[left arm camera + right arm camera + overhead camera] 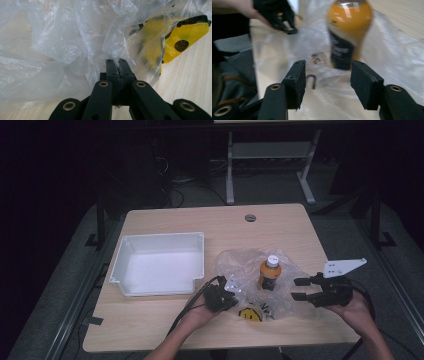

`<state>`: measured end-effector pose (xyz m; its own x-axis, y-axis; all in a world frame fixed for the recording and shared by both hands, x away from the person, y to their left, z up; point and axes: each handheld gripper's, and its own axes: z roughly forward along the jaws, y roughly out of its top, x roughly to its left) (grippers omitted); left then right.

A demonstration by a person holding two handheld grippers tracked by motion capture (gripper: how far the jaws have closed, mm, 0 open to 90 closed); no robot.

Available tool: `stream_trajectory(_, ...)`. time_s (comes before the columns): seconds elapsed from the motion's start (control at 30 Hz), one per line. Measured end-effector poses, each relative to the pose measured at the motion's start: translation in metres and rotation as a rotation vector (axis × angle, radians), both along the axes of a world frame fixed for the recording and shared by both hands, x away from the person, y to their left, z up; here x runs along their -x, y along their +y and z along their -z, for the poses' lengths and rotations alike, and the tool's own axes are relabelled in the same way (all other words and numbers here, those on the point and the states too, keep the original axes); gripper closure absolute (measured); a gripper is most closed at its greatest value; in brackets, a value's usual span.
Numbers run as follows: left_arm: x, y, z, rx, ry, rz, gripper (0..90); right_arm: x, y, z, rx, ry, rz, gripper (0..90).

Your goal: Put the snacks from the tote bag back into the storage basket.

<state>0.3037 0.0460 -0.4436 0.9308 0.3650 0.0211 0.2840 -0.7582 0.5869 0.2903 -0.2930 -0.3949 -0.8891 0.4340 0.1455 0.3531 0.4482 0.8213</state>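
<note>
left gripper (117, 65): clamped on clear plastic bag (62, 37) | right gripper (327, 80): jaws apart, empty | orange drink bottle (269, 273): upright on bag

On the table (165, 330) a tray (159, 264) sits left of centre, with a plastic bag (240, 265) spread out just right of it. 1 bottle (269, 274) stands upright on the bag, near its middle. A printed patch (250, 314) of the bag lies at its near edge, in front of the bottle and slightly left. The left gripper (231, 296) is at the bag's near-left edge, between tray and bottle, with a fold of the film between its 2 jaws. The right gripper (299, 289) hangs right of the bottle, apart from it, seemingly above the bag's right edge. A round hole (250, 217) lies in the tabletop behind the bag.
</note>
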Motion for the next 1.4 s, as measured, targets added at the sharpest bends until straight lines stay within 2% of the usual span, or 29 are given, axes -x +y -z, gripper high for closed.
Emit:
stream_trajectory(0.2, -0.001, -0.001, -0.002, 0.001, 0.002, -0.006, 89.5, 0.009, 0.010, 0.002, -0.029, 0.022, -0.124, 45.2)
stream_trajectory(0.27, -0.001, -0.001, -0.003, 0.006, -0.001, -0.010, 89.5, 0.007, 0.013, 0.006, -0.034, 0.033, -0.141, 48.8)
stream_trajectory(0.33, -0.001, -0.001, -0.003, 0.001, -0.002, -0.004, 89.5, 0.005, 0.019, 0.012, -0.028, 0.048, -0.156, 56.5)
stream_trajectory(0.47, -0.002, -0.001, -0.001, 0.005, -0.002, -0.016, 89.6, 0.000, 0.028, 0.024, -0.001, 0.072, -0.172, 80.1)
stream_trajectory(0.57, -0.002, 0.000, 0.001, 0.007, 0.000, -0.021, 89.6, -0.003, 0.031, 0.034, 0.035, 0.098, -0.177, 88.6)
stream_trajectory(0.67, -0.002, 0.001, 0.003, 0.000, 0.004, -0.022, 89.7, -0.004, 0.032, 0.044, 0.094, 0.122, -0.150, 89.3)
stream_trajectory(0.9, -0.002, 0.003, 0.005, 0.006, 0.006, -0.029, 89.7, -0.006, 0.027, 0.064, 0.182, 0.163, -0.113, 89.6)
stream_trajectory(1.07, -0.002, 0.004, 0.007, 0.004, 0.012, -0.031, 89.7, -0.004, 0.019, 0.067, 0.194, 0.174, -0.086, 89.7)
stream_trajectory(1.2, -0.001, 0.005, 0.009, 0.019, 0.021, -0.038, 89.6, -0.003, 0.016, 0.069, 0.207, 0.176, -0.073, 89.7)
stream_trajectory(1.4, 0.002, 0.007, 0.008, 0.020, 0.008, -0.030, 87.2, -0.002, 0.018, 0.070, 0.234, 0.171, -0.067, 89.6)
